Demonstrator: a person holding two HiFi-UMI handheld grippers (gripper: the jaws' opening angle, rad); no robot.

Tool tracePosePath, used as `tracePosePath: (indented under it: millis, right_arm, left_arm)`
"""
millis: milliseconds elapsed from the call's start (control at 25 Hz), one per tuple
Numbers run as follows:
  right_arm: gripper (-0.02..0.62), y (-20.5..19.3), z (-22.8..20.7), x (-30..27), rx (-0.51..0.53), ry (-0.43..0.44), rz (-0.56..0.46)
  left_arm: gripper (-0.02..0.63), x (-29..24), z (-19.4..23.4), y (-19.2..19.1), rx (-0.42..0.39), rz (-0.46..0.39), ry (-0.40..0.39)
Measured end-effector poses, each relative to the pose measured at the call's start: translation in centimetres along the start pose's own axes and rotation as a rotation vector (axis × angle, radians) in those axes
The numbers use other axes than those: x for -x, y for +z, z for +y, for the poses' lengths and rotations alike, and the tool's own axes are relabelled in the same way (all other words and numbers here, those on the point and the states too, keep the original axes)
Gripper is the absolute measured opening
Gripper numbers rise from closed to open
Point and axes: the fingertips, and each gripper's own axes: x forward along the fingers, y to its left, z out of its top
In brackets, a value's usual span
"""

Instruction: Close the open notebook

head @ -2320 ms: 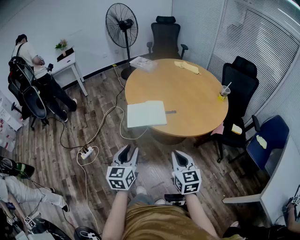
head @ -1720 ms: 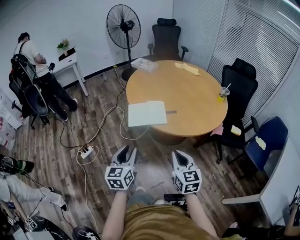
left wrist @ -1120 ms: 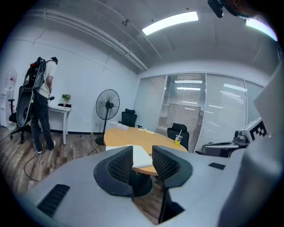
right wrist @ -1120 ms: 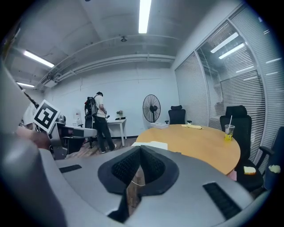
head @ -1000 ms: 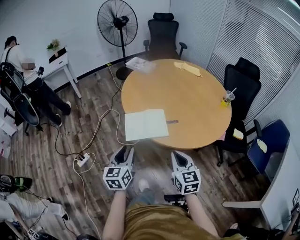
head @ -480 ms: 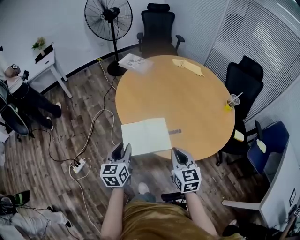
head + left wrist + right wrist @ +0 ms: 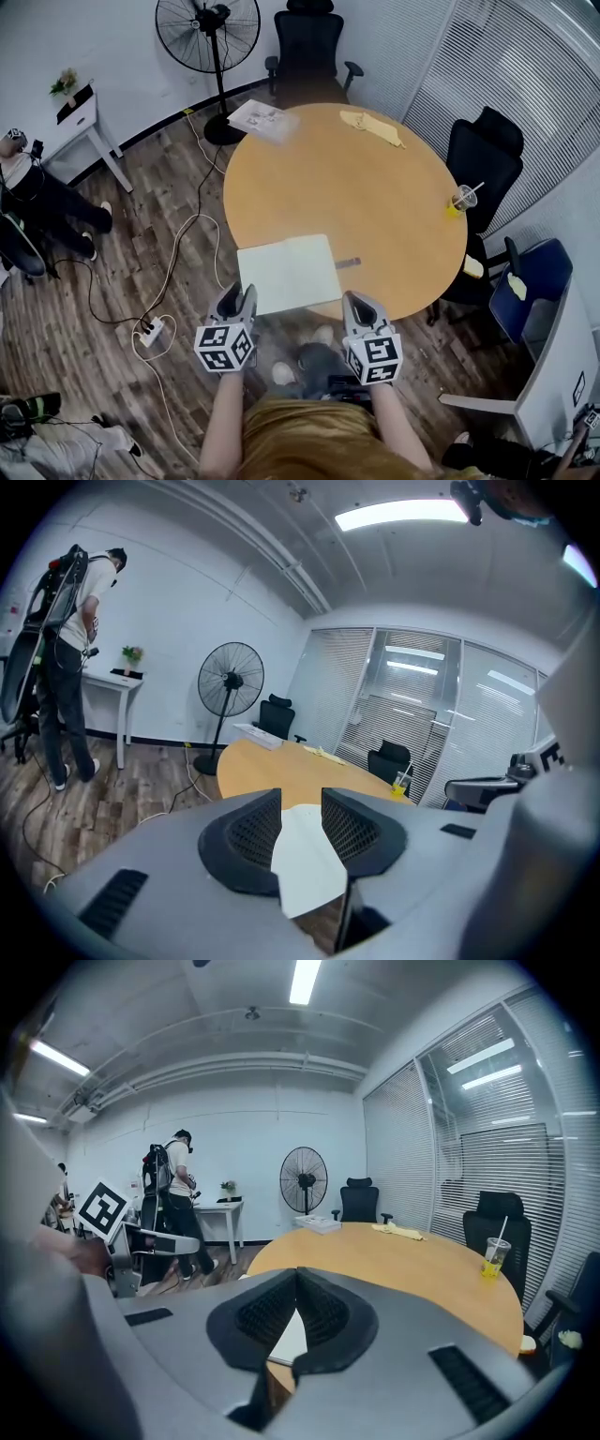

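forearms (image 7: 217, 412) fwd, left hand-held gripper (image 7: 236, 296) nr notebook (image 7: 288, 274)

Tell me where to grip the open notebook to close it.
Take the open notebook by its left page's outer edge, from the near left, with the left gripper. It lies flat; that corner seems to overhang the table, giving a jaw room.

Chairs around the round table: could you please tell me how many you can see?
3. The far black chair is beyond the table, the right black chair is behind the cup, and the blue chair is nearer on the right. Another may be cut off at the left edge.
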Motion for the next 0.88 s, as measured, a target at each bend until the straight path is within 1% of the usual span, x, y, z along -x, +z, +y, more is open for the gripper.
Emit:
tracePosePath:
  millis: [160, 360, 520, 880]
  right_arm:
    - [0.012, -0.2, 0.2, -0.7, 0.004, 0.011, 0.002]
    - [0.012, -0.1, -0.8, -1.1, -0.008, 0.004, -0.001]
    - [0.012, -0.8, -1.3, -1.4, -0.023, 0.004, 0.014]
    - [0.012, -2.6, -1.1, -3.2, -0.03, 0.031, 0.071]
  left_arm:
    - [0.15, -0.7, 0.7, 0.2, 0.004, -0.002, 0.005]
    - [0.149, -1.4, 0.4, 0.5, -0.007, 0.004, 0.007]
    - [0.149, -1.8, 0.3, -0.5, -0.014, 0.033, 0.012]
    - [0.149, -2.5, 2.1, -2.8, 0.014, 0.09, 0.047]
